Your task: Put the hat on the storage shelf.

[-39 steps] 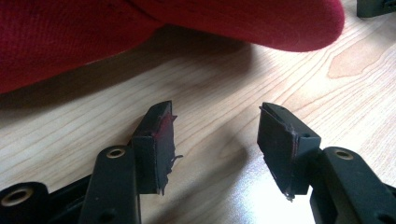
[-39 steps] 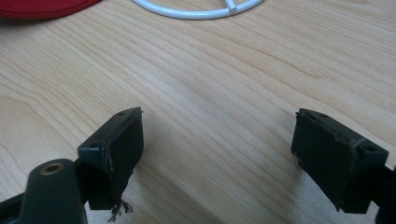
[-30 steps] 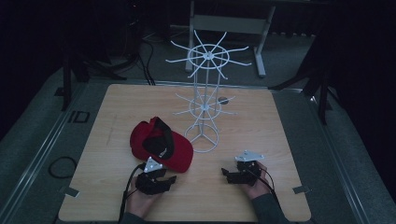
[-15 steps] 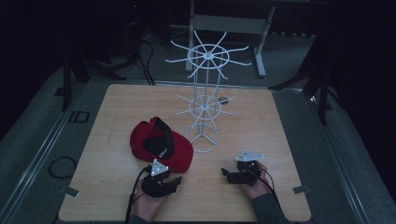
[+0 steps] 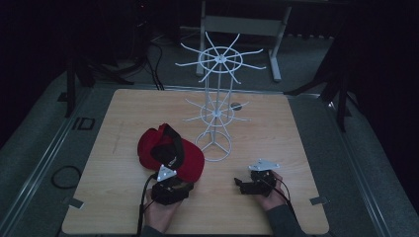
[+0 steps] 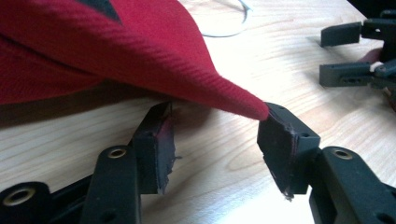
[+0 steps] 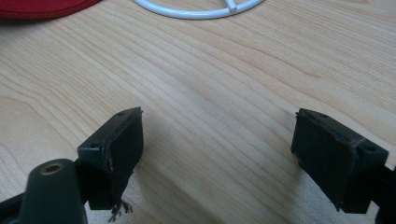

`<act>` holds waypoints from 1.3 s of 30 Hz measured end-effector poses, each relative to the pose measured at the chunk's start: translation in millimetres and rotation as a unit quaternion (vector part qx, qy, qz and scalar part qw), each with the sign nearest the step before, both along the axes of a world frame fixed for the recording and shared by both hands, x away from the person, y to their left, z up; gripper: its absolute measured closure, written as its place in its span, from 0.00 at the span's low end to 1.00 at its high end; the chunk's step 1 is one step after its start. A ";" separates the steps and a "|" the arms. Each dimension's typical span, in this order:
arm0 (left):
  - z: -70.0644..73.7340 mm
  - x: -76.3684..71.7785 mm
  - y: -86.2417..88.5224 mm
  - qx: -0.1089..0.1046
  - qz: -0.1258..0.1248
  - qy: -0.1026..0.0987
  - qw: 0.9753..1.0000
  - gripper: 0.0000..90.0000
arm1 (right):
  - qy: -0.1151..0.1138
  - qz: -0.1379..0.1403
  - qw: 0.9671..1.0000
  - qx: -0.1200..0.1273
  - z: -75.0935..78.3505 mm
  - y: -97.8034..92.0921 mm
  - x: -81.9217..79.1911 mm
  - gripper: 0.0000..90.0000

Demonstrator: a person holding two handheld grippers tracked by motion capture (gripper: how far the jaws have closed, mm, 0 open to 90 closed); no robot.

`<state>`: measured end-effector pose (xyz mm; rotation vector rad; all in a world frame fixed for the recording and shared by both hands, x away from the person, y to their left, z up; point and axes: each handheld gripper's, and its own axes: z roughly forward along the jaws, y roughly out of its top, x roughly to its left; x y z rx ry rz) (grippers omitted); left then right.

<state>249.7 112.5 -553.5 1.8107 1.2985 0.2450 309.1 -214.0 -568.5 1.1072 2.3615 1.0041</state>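
Red cap (image 5: 170,153) lies near the surface's (image 5: 296,138) front edge, its brim tip between the left hand-held gripper's (image 6: 215,140) open, empty jaws. Closing now may pinch only the tip and slip. The right hand-held gripper (image 7: 217,149) gapes empty.

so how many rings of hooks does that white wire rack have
2. The upper ring tops the white wire rack at the table's far middle; the smaller lower ring sits halfway down its post.

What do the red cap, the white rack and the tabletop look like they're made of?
Red cap: woven cloth, going by the diagonal twill ribs. White rack: thin wire, probably coated metal, smooth white. Table: pale wood or wood-look laminate, grain lines visible.
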 end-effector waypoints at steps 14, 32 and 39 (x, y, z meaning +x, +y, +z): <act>12.4 19.5 51.4 0.001 0.074 0.002 0.997 0.61 | -0.001 0.000 1.000 0.000 0.0 0.0 0.1 0.19; 9.1 50.4 57.3 -0.018 0.099 0.013 0.995 0.54 | 0.000 0.000 1.000 0.000 0.0 0.0 0.0 0.19; 8.4 53.1 64.9 -0.025 0.114 0.014 0.993 0.52 | 0.000 0.000 1.000 0.000 0.0 0.0 0.0 0.19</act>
